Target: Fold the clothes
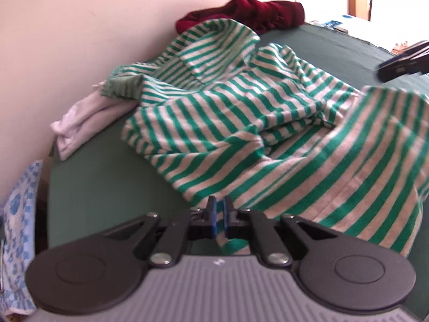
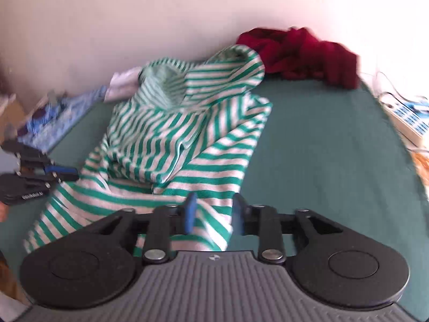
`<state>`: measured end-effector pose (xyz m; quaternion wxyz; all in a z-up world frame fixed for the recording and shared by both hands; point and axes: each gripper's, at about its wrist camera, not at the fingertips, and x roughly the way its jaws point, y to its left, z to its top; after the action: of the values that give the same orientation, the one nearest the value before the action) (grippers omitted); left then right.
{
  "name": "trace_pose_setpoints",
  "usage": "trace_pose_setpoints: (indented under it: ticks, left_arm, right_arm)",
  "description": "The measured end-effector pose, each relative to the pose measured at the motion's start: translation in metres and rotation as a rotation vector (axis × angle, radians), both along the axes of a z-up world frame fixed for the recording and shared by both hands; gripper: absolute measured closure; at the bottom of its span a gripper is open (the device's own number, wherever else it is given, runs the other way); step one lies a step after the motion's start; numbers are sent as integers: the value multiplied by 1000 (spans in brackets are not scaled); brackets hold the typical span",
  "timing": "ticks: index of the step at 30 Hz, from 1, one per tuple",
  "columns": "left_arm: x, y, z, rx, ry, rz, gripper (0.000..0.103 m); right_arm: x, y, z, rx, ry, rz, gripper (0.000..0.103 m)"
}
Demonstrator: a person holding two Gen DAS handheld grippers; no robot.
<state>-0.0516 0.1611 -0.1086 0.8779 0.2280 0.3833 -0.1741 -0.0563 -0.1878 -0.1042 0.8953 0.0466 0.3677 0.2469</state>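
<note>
Looking along the left gripper point(image 1: 219, 216), its nearly closed jaws pinch the near hem of the green-and-white striped garment point(image 1: 241, 123), which lies rumpled on the green surface point(image 1: 107, 182) beside white cloth point(image 1: 80, 123) and a dark red garment point(image 1: 249, 13). From the right wrist, the right gripper point(image 2: 214, 214) stands open, the garment's corner lying loosely between its fingers.

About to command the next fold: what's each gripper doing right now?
Left gripper: nearly closed, pinching the striped garment near its edge.
Right gripper: open, garment hem between the fingers, not clamped.
</note>
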Motion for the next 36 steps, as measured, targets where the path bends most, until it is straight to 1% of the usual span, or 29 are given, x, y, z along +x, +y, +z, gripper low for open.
trace_pose_setpoints:
  ticks: [2,3,4,7,9,11,12,13,14,15,16,19,21,22,23,25,27,28,29,30,31,32,34,36]
  left_arm:
    - [-10,8,10,21,-11,28,92]
    - [-17,11,16,12,-10,37,93]
    - [-23,14,23,3,-8,44,93]
    - [-48,6,38,-55,-4,2,92]
    - [-58,-7,35,-73,42,-41,87]
    - [-61,-15,24,-111,104,-54,87]
    - [-63,-19,19,-127,135,-59,87]
    - [-62,-23,10,-109,160,-54,88]
    - [-62,-24,2,-83,175,-49,88]
    - [-61,-26,-6,-58,188,-44,88]
    - [-62,-25,-9,-55,181,-42,88]
    - [-61,-22,-7,-69,196,-37,87]
    - [-61,-22,-8,-63,192,-41,86]
    - [-61,-23,-9,-56,184,-44,86]
    - [-62,-24,-10,-50,175,-46,86]
    - [-64,-26,-11,-39,154,-51,86]
    - [-65,-28,-10,-22,150,-49,86]
    - [-64,-29,-10,-24,152,-42,86]
    - [-63,-29,-10,-25,154,-36,86]
    - [-62,-29,-10,-26,153,-32,86]
    - [-62,-30,-10,-24,150,-30,86]
    - [-63,-30,-10,-20,148,-29,86]
    - [-64,-31,-10,-14,143,-31,86]
    - [-66,-31,-11,-7,137,-36,86]
  right_arm:
    - [-22,-24,14,63,51,0,61]
    - [-36,-34,17,97,87,17,61]
    - [-50,-39,19,99,114,39,61]
    - [-89,-31,14,-6,144,92,61]
    - [-101,-16,0,-6,158,110,61]
    - [-112,-1,-14,-15,162,125,63]
    - [-114,7,-19,-53,128,119,63]
    - [-115,14,-24,-96,97,115,66]
    - [-114,19,-29,-136,76,122,81]
    - [-113,20,-31,-144,66,132,94]
    - [-111,19,-32,-147,54,135,99]
    - [-102,-6,-11,-111,5,82,100]
    - [-95,-24,-4,-105,14,46,101]
    - [-92,-31,-5,-118,25,31,103]
    - [-89,-34,-12,-147,36,12,103]
    - [-85,-40,-22,-135,55,-7,103]
    - [-83,-46,-28,-114,65,-25,103]
    - [-88,-48,-17,-75,37,-24,98]
    - [-91,-49,-8,-32,27,-4,90]
    - [-93,-48,-2,10,45,31,81]
    - [-94,-47,3,50,65,64,61]
    - [-95,-41,4,75,85,89,56]
    - [-96,-27,-2,54,88,135,59]
    - [-96,-14,-8,35,95,180,59]
